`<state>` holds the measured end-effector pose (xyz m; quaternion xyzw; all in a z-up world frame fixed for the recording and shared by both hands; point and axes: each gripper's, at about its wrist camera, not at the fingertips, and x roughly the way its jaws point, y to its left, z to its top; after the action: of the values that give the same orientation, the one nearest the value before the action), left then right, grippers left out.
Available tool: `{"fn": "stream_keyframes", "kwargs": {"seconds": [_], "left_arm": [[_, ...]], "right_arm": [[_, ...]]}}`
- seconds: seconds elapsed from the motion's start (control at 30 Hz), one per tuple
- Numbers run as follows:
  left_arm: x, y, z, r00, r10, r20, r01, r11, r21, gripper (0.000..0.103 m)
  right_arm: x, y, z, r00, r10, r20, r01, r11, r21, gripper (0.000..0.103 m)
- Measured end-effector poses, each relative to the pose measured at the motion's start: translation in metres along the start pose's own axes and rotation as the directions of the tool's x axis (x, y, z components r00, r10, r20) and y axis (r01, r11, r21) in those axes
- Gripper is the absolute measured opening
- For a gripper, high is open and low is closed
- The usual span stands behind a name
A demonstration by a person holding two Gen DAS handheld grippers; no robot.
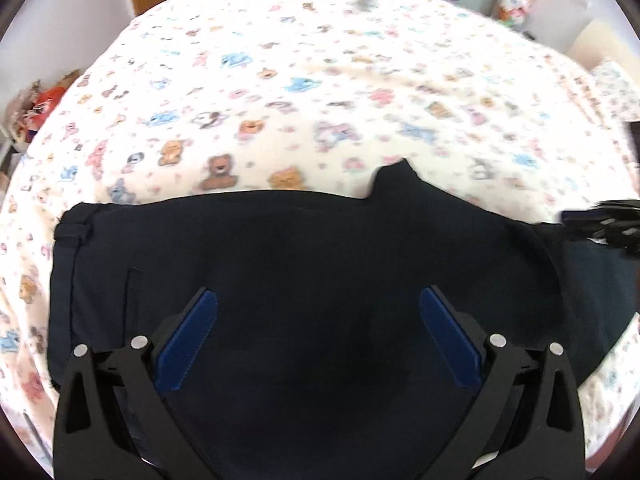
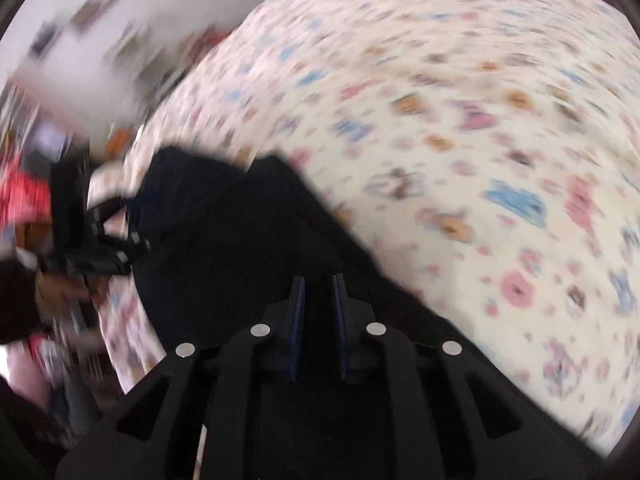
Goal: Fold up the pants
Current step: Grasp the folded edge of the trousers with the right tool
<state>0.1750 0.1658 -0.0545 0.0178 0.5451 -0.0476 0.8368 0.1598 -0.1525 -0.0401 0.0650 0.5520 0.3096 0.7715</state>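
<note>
Dark pants [image 1: 304, 264] lie folded on the bed [image 1: 320, 80].
Left gripper [image 1: 318, 300] spread wide and empty; right gripper [image 2: 318, 284] narrow, apparently empty, hovering to smooth the cloth.

1. The left gripper [image 1: 318, 312], black with ribbed blue pads [image 1: 188, 344], points steeply downward; its jaws stand wide apart with nothing clamped between them.
2. The right gripper [image 2: 319, 292], of the same black build with blue pads [image 2: 297, 320], has its jaws nearly together, a narrow gap showing between them; whether they pinch anything cannot be told through the blur.
3. From the right wrist view the left gripper appears far left, a hand [image 2: 60, 290] behind it.
</note>
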Motion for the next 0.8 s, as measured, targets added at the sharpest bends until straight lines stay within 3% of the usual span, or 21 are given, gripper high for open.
{"fn": "stream_keyframes", "kwargs": {"seconds": [0.1, 0.13, 0.27, 0.37, 0.43, 0.47, 0.63, 0.73, 0.8], "left_arm": [[0.027, 0.015, -0.006, 0.991, 0.074, -0.115, -0.081, 0.995, -0.055, 0.101], [0.032, 0.023, -0.010, 0.989, 0.048, -0.139, -0.062, 0.993, -0.101, 0.101], [0.032, 0.034, -0.019, 0.991, 0.036, -0.129, -0.053, 0.989, -0.138, 0.101], [0.038, 0.053, -0.020, 0.992, 0.026, -0.126, -0.047, 0.984, -0.170, 0.101], [0.035, 0.057, -0.025, 0.993, 0.013, -0.118, -0.037, 0.978, -0.204, 0.101], [0.029, 0.057, -0.026, 0.994, 0.008, -0.111, -0.032, 0.976, -0.215, 0.101], [-0.013, 0.083, -0.022, 0.999, 0.020, 0.030, -0.011, 0.959, -0.284, 0.101], [-0.014, 0.121, -0.030, 0.998, 0.055, -0.022, -0.059, 0.926, -0.373, 0.101], [-0.001, 0.140, -0.036, 0.987, 0.111, -0.116, -0.147, 0.918, -0.370, 0.101]], "right_arm": [[0.008, -0.011, 0.001, 0.999, -0.050, -0.008, 0.051, 0.993, 0.109, 0.019], [0.005, -0.011, 0.001, 0.999, -0.038, -0.004, 0.039, 0.995, 0.096, 0.019], [0.010, 0.001, -0.010, 0.997, 0.010, -0.079, -0.009, 1.000, 0.004, 0.019], [0.037, -0.021, -0.018, 0.965, -0.182, -0.189, 0.187, 0.982, 0.004, 0.015], [0.038, -0.050, -0.023, 0.978, -0.096, -0.188, 0.129, 0.976, 0.173, 0.013], [0.032, -0.051, -0.023, 0.982, -0.086, -0.168, 0.120, 0.972, 0.204, 0.013], [-0.006, -0.028, -0.034, 0.997, -0.043, -0.062, 0.051, 0.988, 0.145, 0.015], [-0.011, -0.037, -0.049, 0.995, -0.050, -0.084, 0.066, 0.979, 0.192, 0.016], [0.002, -0.053, -0.065, 0.977, -0.141, -0.159, 0.175, 0.958, 0.227, 0.024]]}}
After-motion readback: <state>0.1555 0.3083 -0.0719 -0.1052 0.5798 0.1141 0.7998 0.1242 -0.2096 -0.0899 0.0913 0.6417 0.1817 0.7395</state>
